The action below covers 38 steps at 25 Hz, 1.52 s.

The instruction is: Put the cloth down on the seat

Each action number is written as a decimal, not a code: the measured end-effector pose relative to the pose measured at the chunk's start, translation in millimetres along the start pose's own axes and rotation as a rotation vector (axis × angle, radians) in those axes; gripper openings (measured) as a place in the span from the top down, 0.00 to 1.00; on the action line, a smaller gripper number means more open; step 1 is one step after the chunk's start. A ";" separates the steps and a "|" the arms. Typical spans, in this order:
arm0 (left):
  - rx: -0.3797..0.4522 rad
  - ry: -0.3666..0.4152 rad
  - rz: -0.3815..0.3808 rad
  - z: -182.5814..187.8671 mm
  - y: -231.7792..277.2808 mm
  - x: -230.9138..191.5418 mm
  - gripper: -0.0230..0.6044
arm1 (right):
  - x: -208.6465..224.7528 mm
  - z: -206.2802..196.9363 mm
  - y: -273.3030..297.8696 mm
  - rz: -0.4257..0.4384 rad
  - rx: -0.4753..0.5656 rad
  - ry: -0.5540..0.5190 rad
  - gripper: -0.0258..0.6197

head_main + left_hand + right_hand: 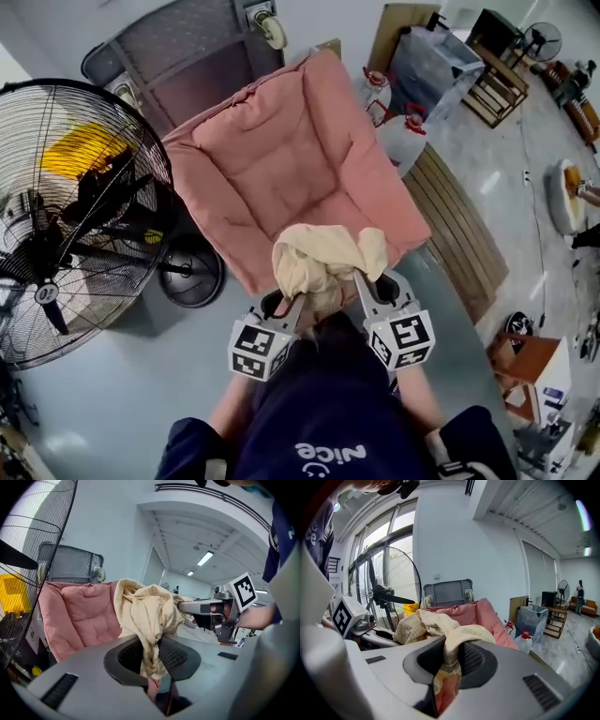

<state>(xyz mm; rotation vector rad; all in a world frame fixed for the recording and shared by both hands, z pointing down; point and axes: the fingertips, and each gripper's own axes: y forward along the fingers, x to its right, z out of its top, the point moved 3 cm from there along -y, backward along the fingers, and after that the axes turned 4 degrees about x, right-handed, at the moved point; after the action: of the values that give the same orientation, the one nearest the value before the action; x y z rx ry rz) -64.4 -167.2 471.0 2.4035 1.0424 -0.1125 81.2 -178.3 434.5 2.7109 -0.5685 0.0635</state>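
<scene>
Pink seat is faced head-on. The cream cloth is held bunched up over its front edge, stretched side to side. One end is clamped in the left gripper, the other in the right gripper, both jaws nearly closed.

The left gripper and right gripper sit abreast, clamped.

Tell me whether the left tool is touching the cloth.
Touching. The left gripper view shows the cloth pinched between the jaws of the left tool, with the pads pressing it from both sides.
</scene>
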 end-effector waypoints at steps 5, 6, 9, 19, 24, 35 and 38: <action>-0.003 -0.004 0.039 9.2 25.7 -17.5 0.81 | 20.8 2.6 29.4 0.029 -0.014 0.029 0.83; -0.006 -0.009 0.044 9.2 31.0 -20.8 0.81 | 24.8 1.7 34.6 0.035 -0.020 0.032 0.83; -0.019 -0.029 0.055 7.1 46.6 -28.8 0.81 | 36.7 -3.4 49.6 0.052 -0.042 0.031 0.83; -0.092 -0.113 0.097 -11.3 111.1 -63.2 0.81 | 82.9 -34.3 113.9 0.069 -0.130 0.066 0.83; -0.146 -0.157 0.116 -36.5 146.8 -86.4 0.81 | 102.1 -67.1 147.4 0.079 -0.180 0.097 0.83; -0.291 -0.265 0.140 -129.6 208.4 -140.4 0.81 | 120.3 -167.8 221.2 0.059 -0.315 0.170 0.83; -0.332 -0.282 0.136 -159.6 222.6 -146.8 0.81 | 125.9 -200.7 232.9 0.055 -0.355 0.182 0.83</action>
<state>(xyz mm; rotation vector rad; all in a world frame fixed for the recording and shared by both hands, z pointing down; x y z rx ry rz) -30.9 -313.9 742.9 2.0767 0.7057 -0.2069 110.7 -351.1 716.6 2.3168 -0.5418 0.2008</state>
